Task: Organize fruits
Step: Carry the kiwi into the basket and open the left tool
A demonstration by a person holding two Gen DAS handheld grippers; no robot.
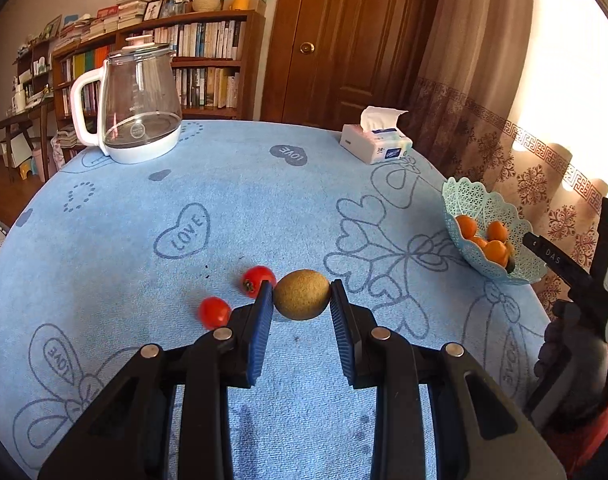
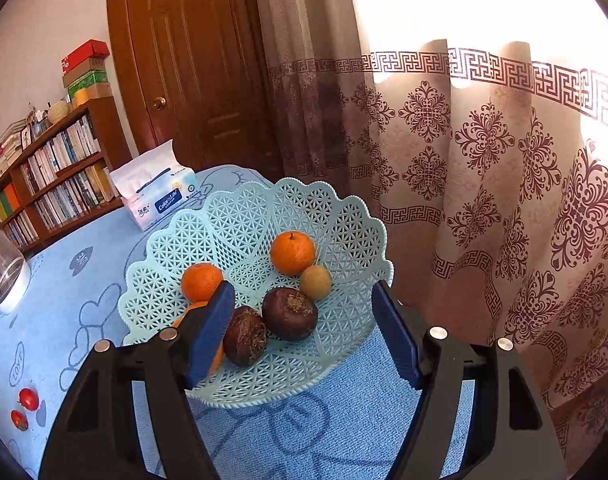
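The left gripper [image 1: 301, 300] is clamped on a kiwi [image 1: 301, 294], its blue pads [image 1: 263, 312] pressing the fruit from both sides; whether the kiwi is clear of the blue tablecloth [image 1: 223, 200] or just resting on it cannot be told. To carry it well, the squeeze should stay gentle and level, since the round fruit is held only near the fingertips and could roll out forward. Just beside the left pad sit two cherry tomatoes [image 1: 257, 280], the nearer one [image 1: 213, 312] close to the finger, so the lift ought to go straight up before swinging right, or they may be knocked.

The right gripper [image 2: 304, 328] hangs over the near rim of the pale green lattice basket [image 2: 243, 220], jaws apart and holding nothing. Inside lie tangerines [image 2: 292, 252], another kiwi [image 2: 316, 282] and two dark round fruits [image 2: 289, 314]. The open space for dropping is the basket's left-centre floor; the right gripper would best draw aside first.

The basket stands near the table's edge by the curtain [image 2: 484, 160], so an overshoot risks a fall. Farther off, a tissue pack [image 1: 376, 146] and a glass kettle [image 1: 137, 100] stand well apart from the path.
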